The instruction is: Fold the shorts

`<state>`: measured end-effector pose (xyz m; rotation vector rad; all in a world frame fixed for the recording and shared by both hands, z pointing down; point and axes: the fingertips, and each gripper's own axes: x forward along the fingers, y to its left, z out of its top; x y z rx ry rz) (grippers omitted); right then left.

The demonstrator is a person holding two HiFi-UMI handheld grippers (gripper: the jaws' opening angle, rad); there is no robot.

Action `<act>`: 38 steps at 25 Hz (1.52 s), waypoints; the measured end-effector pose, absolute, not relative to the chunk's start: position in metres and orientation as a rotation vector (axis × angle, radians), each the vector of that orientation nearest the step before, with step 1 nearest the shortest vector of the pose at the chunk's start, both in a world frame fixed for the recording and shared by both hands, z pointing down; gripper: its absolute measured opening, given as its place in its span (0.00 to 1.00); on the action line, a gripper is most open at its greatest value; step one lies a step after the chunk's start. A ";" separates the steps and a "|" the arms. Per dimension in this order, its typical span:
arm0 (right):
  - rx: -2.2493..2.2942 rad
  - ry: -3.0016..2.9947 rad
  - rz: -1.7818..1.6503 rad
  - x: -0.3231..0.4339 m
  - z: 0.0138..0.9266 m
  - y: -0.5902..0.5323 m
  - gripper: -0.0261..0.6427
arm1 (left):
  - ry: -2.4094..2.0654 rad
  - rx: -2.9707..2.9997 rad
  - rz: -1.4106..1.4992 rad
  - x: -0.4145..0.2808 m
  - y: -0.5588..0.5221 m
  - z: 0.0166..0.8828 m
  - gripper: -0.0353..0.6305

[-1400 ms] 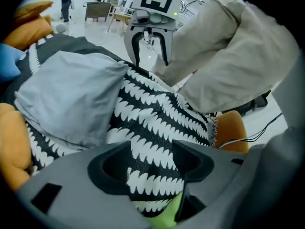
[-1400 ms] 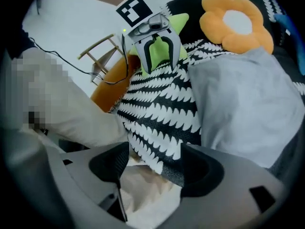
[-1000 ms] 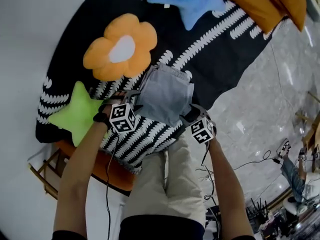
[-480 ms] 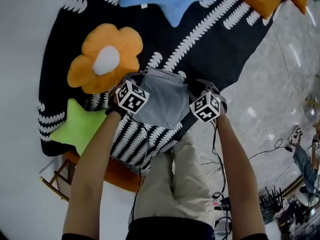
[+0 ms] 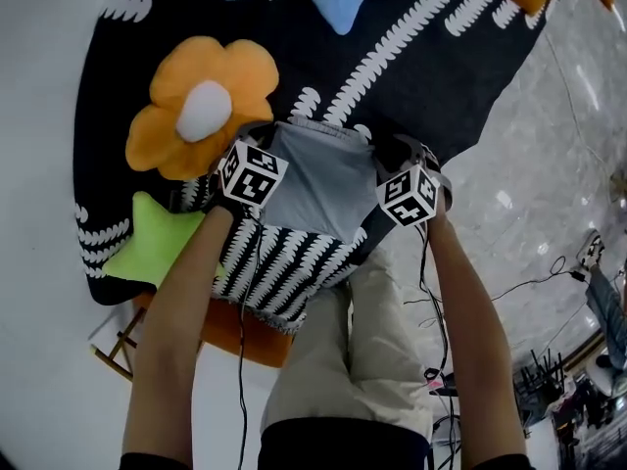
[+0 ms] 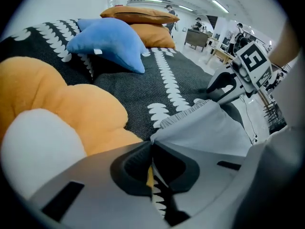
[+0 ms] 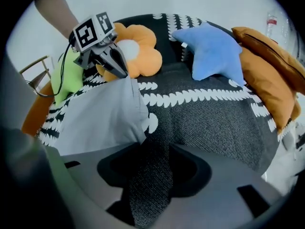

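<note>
The grey shorts lie on the black patterned blanket, spanning left to right between both grippers; the left gripper pinches their far-left corner, while the right gripper, jaws apart and just opening, straddles bare blanket beside the far-right corner.

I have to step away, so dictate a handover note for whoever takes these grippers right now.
Left gripper: shut on a waistband corner of the shorts.
Right gripper: jaws have just been closing, then eased back. They stand apart beside the other corner, with only the blanket between them.
The shorts lie spread on the blanket between the grippers.
Done: one corner gripped.
Left: grip the other corner, then probably fold toward you.
</note>
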<state>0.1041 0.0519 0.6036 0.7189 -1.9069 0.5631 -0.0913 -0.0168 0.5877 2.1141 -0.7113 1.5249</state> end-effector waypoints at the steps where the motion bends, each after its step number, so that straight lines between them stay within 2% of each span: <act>1: 0.733 -1.904 0.555 0.105 0.603 0.052 0.36 | -0.706 2.111 1.517 -0.093 -0.016 0.588 0.09; 6: 0.906 -1.840 0.604 0.129 0.609 0.045 0.38 | -0.674 2.112 1.480 -0.083 -0.014 0.596 0.14; 8: 1.016 -1.829 0.593 0.140 0.602 0.038 0.08 | -0.654 2.123 1.475 -0.079 -0.014 0.595 0.19; 9: 1.042 -1.845 0.600 0.140 0.597 0.037 0.12 | -0.647 2.128 1.474 -0.080 -0.014 0.592 0.22; 11: 1.017 -1.915 0.640 0.125 0.585 0.040 0.25 | -0.642 2.136 1.461 -0.087 -0.013 0.579 0.26; 16: 0.832 -1.999 0.635 0.086 0.586 0.056 0.34 | -0.651 2.156 1.401 -0.099 -0.001 0.556 0.30; 19: 0.815 -1.923 0.574 0.093 0.603 0.051 0.31 | -0.595 2.179 1.432 -0.100 0.018 0.552 0.30; 21: 0.851 -1.895 0.584 0.092 0.598 0.042 0.35 | -0.558 2.204 1.480 -0.108 0.030 0.549 0.30; 23: 0.899 -1.860 0.526 0.091 0.584 0.031 0.35 | -0.553 2.216 1.509 -0.121 0.037 0.545 0.30; 24: 0.933 -1.828 0.471 0.095 0.578 0.026 0.32 | -0.559 2.221 1.515 -0.126 0.039 0.543 0.30; 25: 0.971 -1.794 0.426 0.104 0.575 0.023 0.21 | -0.563 2.231 1.518 -0.126 0.042 0.542 0.30; 27: 1.033 -1.772 0.429 0.125 0.573 0.021 0.22 | -0.521 2.289 1.522 -0.113 0.052 0.538 0.29; 28: 1.048 -1.798 0.466 0.131 0.569 0.023 0.25 | -0.450 2.342 1.528 -0.101 0.060 0.533 0.29; 31: 0.919 -1.993 0.560 0.104 0.541 0.045 0.22 | -0.008 2.532 1.646 -0.069 0.095 0.515 0.26; 33: 0.714 -2.099 0.545 0.068 0.527 0.078 0.23 | 0.273 2.604 1.782 -0.059 0.112 0.519 0.30; 35: 0.548 -2.133 0.488 0.034 0.528 0.112 0.23 | 0.424 2.618 1.865 -0.058 0.123 0.535 0.41; 38: 0.421 -2.100 0.447 -0.001 0.547 0.153 0.26 | 0.524 2.614 1.920 -0.065 0.134 0.562 0.43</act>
